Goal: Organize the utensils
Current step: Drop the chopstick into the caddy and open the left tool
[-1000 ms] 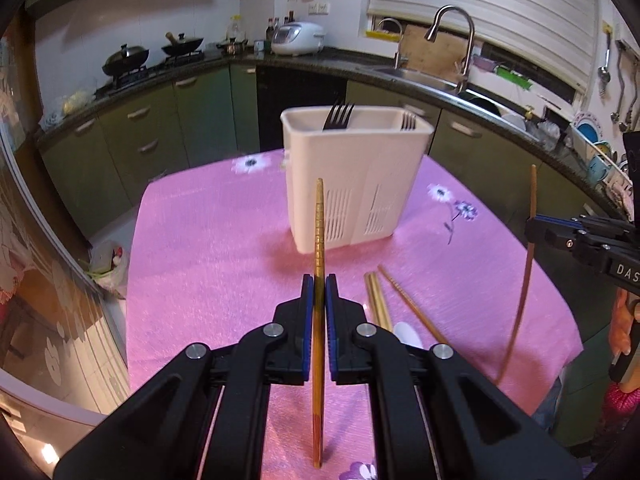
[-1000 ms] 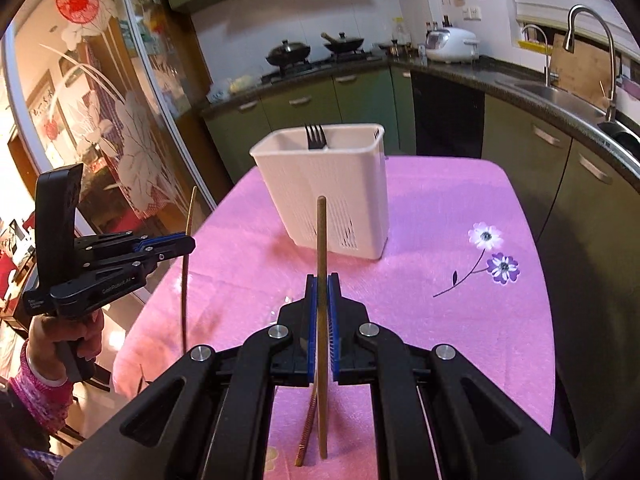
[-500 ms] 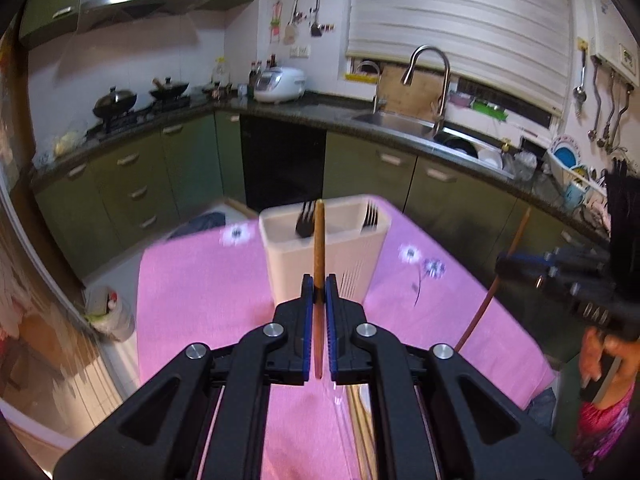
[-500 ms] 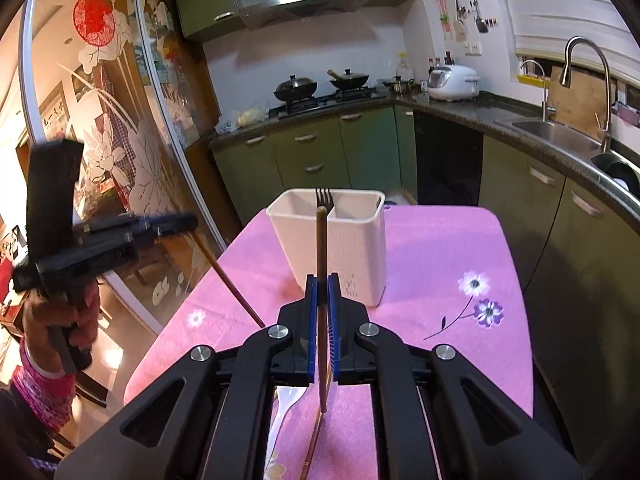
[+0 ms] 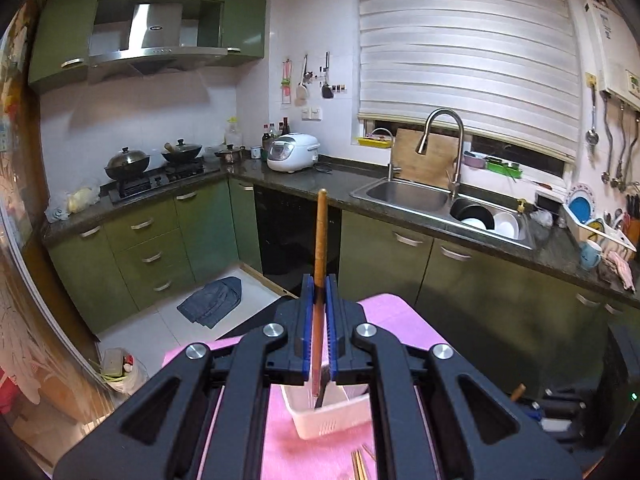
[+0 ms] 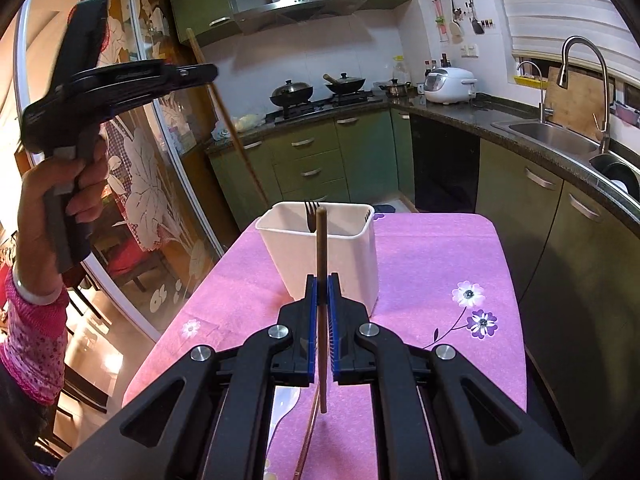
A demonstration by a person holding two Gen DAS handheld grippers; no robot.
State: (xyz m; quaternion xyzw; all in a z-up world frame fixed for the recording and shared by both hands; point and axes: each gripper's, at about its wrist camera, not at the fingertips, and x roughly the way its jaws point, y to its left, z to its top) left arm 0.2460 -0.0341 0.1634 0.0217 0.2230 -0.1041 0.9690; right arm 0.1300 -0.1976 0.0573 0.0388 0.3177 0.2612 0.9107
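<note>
My left gripper [image 5: 319,288] is shut on a wooden chopstick [image 5: 320,248] and holds it high, its lower tip over the white utensil holder [image 5: 328,418]. From the right wrist view the left gripper [image 6: 200,74] is raised at the upper left, its chopstick [image 6: 232,128] slanting down toward the holder [image 6: 320,256], which holds a dark fork [image 6: 310,214]. My right gripper [image 6: 322,290] is shut on a second wooden chopstick [image 6: 321,280], upright in front of the holder.
The holder stands on a pink flowered tablecloth [image 6: 432,264]. More chopsticks [image 5: 360,466] and a white spoon [image 6: 286,408] lie on the cloth near me. Green cabinets, stove and sink [image 5: 408,196] line the far walls.
My left gripper has risen well above the table and tilted its chopstick down over the holder. My right gripper has lifted and pulled back a little with its chopstick.
</note>
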